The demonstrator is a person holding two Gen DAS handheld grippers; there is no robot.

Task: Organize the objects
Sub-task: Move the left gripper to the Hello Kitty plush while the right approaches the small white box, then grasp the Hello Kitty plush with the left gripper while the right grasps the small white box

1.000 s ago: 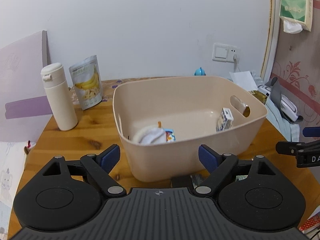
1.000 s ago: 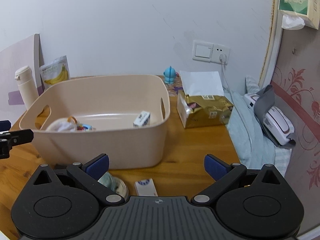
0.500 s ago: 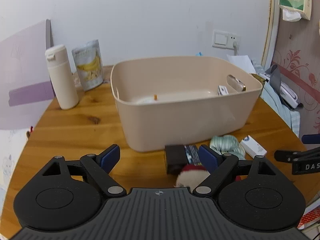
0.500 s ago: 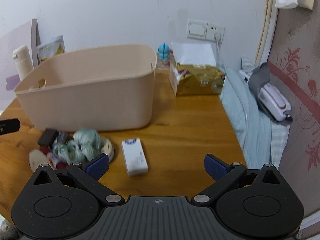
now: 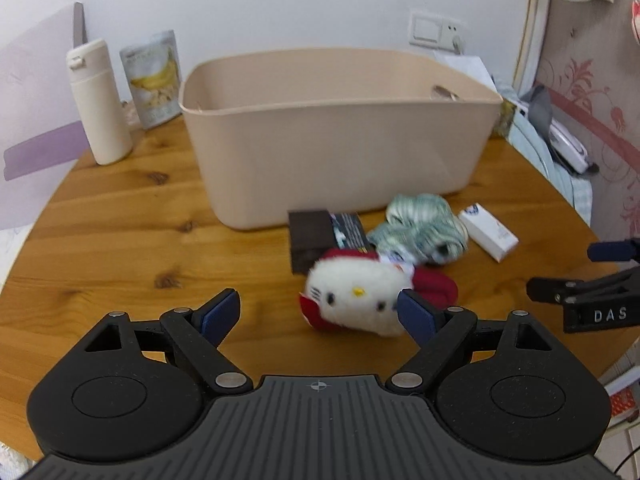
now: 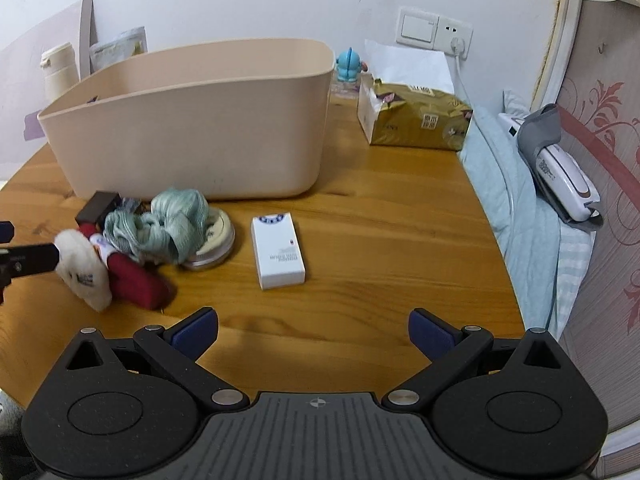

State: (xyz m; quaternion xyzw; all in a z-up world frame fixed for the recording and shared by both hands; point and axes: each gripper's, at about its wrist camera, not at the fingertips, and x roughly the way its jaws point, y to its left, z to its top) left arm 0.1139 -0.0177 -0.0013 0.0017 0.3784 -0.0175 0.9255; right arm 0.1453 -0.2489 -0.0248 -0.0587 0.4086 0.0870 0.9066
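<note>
Before the bin [image 5: 340,140], one plush toy [image 5: 356,300]

Both grippers dropped lower toward the table [image 5: 120,216]. The beige bin [image 5: 336,152] now hides its insides, and the plush cat [image 5: 356,300] sits right in front of the left gripper [image 5: 320,316], jaws wide apart.
</note>
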